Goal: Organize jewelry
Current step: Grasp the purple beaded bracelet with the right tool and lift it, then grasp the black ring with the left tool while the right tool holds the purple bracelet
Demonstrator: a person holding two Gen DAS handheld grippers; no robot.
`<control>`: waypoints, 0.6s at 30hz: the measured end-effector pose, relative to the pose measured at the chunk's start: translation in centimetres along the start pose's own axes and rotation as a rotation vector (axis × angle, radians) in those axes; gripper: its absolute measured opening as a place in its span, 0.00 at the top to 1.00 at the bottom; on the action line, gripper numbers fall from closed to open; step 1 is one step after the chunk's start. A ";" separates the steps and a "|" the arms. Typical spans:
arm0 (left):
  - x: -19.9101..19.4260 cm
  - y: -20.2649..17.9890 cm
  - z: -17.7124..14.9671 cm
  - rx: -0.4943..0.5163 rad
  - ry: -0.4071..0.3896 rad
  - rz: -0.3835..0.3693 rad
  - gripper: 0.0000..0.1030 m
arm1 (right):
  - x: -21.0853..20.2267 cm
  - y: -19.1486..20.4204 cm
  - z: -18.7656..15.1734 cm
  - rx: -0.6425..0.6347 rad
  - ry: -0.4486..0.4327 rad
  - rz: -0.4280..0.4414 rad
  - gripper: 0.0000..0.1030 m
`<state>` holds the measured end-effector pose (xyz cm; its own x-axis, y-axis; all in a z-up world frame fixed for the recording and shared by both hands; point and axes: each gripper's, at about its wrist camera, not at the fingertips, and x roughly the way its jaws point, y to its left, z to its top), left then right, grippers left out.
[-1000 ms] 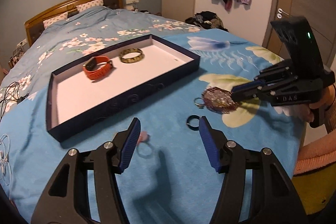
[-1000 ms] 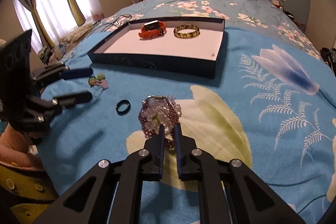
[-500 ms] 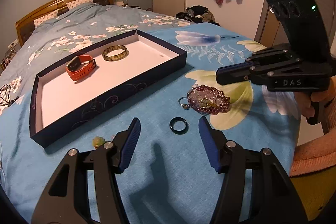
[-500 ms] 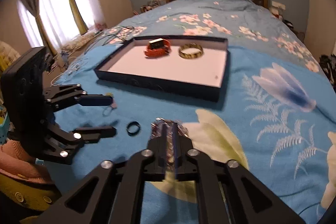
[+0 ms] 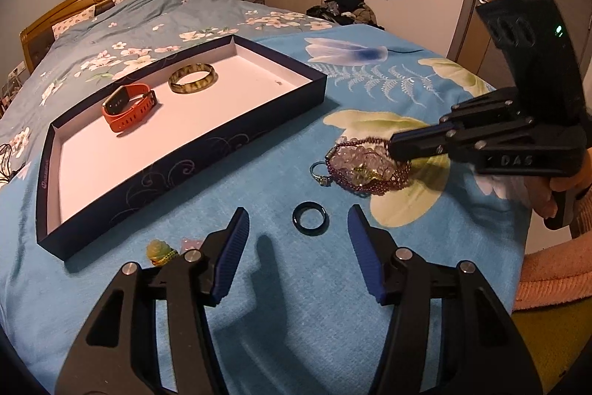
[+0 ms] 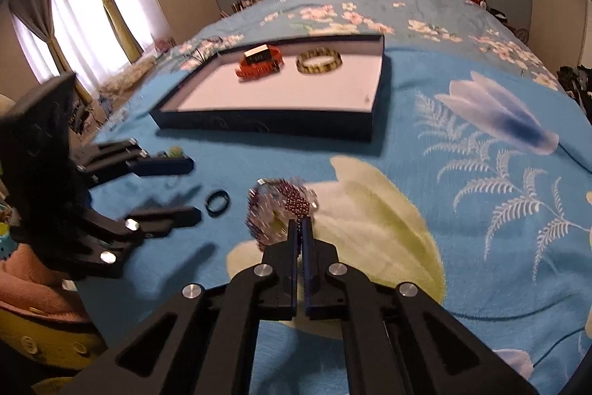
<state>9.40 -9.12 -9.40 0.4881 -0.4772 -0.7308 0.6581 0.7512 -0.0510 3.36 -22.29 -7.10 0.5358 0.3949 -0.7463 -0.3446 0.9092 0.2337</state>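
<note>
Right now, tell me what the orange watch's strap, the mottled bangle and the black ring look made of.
Orange watch strap: matte, likely silicone rubber. Mottled yellow-brown bangle: glossy, possibly stone or resin. Black ring: smooth, shiny, maybe ceramic or polished stone.

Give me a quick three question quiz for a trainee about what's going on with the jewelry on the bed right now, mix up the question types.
1. True or false: the right hand-held gripper is shut on the beaded bracelet.
2. Multiple choice: what lies between the open fingers of the left hand-held gripper? A) the orange watch B) the black ring C) the green bangle
3. Fill in: the number of pieces already inside the navy tray is ____.

Key:
1. True; its fingers pinch a strand of the bracelet.
2. B.
3. Two: the watch and the bangle.
</note>
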 end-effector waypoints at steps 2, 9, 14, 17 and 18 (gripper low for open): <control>0.2 -0.1 0.1 0.004 0.007 -0.006 0.50 | -0.8 0.6 0.4 -0.011 -0.032 0.022 0.99; 1.1 -0.3 0.2 0.012 0.044 -0.008 0.57 | -2.1 2.1 1.8 -0.050 -0.094 0.068 0.99; 1.7 -0.2 0.3 0.008 0.066 -0.013 0.64 | -2.6 2.3 2.6 -0.051 -0.129 0.078 0.99; 2.0 -0.2 0.4 0.007 0.072 -0.016 0.69 | -2.8 2.3 2.9 -0.051 -0.146 0.083 0.99; 2.1 -0.2 0.5 0.009 0.072 -0.014 0.72 | -2.8 2.3 3.0 -0.051 -0.150 0.079 0.99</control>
<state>10.57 -10.44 -10.59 0.4365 -0.4539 -0.7768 0.6700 0.7403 -0.0561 3.35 -20.92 -2.59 0.6137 0.4834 -0.6243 -0.4269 0.8683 0.2527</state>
